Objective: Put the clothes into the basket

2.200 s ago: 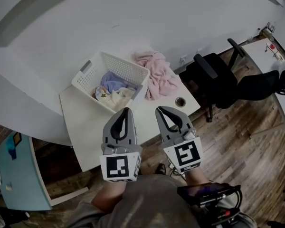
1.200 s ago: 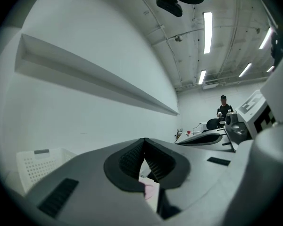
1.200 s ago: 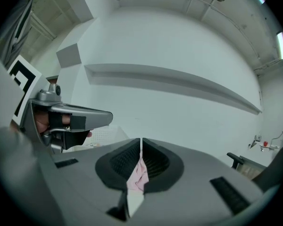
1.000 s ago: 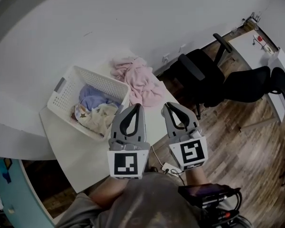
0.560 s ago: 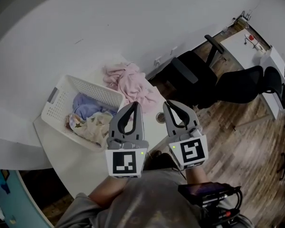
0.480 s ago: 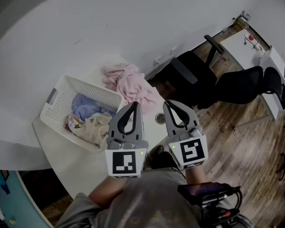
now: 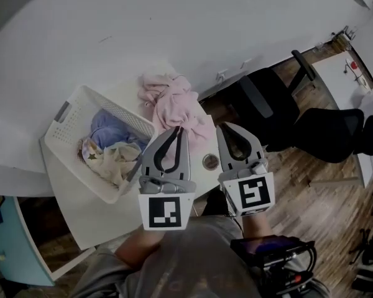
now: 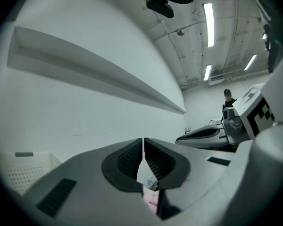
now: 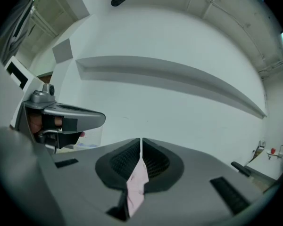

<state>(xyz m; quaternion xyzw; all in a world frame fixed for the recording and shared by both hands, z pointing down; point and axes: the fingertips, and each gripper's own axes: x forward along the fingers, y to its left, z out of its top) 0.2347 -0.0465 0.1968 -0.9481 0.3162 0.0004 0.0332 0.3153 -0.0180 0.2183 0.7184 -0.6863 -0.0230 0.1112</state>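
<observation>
1. Tabletop: it is white and carries everything you are working with.
2. Basket: it sits at the table's left and already holds a blue garment and a cream starred one. That part of the job looks done.
3. Pink clothes: they lie heaped on the table just right of the basket, toward the far edge and outside it. Going by what shows, they are all you have left to move.
4. Your left gripper and right gripper: both hang near you over the table's near side. Their jaws are closed tip to tip with nothing clamped. The pink glimpsed behind each pair of tips looks like the heap beyond.
</observation>
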